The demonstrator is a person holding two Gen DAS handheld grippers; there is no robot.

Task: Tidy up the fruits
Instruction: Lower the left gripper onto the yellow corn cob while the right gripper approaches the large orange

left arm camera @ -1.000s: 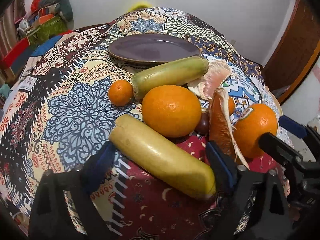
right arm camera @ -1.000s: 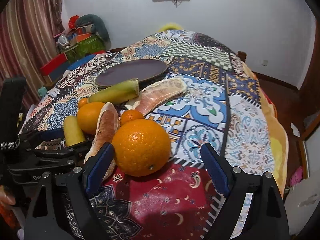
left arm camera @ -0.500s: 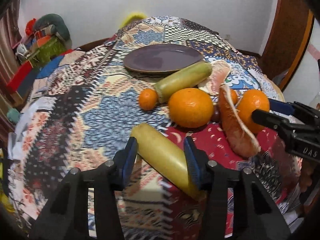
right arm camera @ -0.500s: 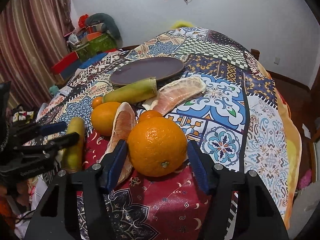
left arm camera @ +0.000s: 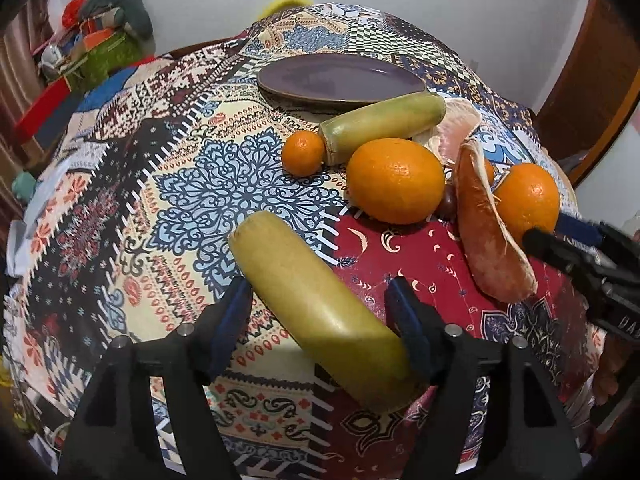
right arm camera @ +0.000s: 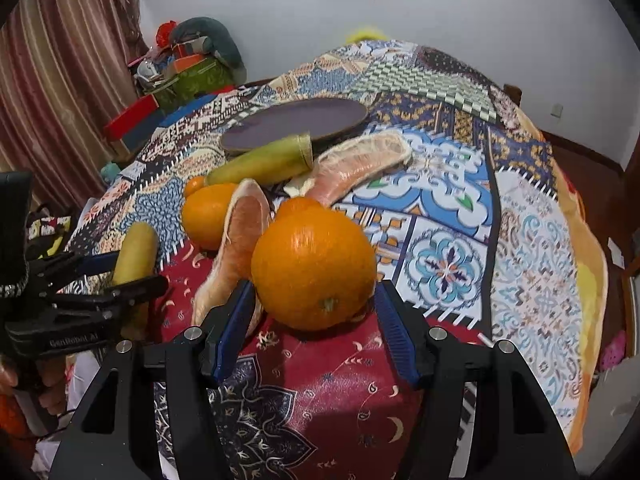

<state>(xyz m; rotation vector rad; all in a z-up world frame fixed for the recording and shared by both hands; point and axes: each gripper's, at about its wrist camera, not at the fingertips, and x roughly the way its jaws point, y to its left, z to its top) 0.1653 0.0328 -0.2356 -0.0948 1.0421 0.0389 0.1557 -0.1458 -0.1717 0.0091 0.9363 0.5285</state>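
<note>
My left gripper (left arm camera: 320, 316) is shut on a yellow-green sugarcane piece (left arm camera: 320, 304) lying diagonally between its pads. My right gripper (right arm camera: 314, 320) is shut on a large orange (right arm camera: 314, 268); it also shows in the left wrist view (left arm camera: 528, 196). A second large orange (left arm camera: 396, 180), a small tangerine (left arm camera: 303, 153), a second sugarcane piece (left arm camera: 380, 126) and pomelo segments (left arm camera: 488, 232) lie on the patterned cloth. A dark purple plate (left arm camera: 340, 80) sits empty behind the fruit.
The table's patterned cloth (left arm camera: 224, 184) curves down at the edges. Clutter with boxes and bags (right arm camera: 184, 68) stands at the back left by a curtain. A wooden door (left arm camera: 592, 80) is at the right.
Both grippers have closed from wide open onto their fruits: the left on the near sugarcane piece, the right on the large orange. Both have moved in closer to the fruit.
</note>
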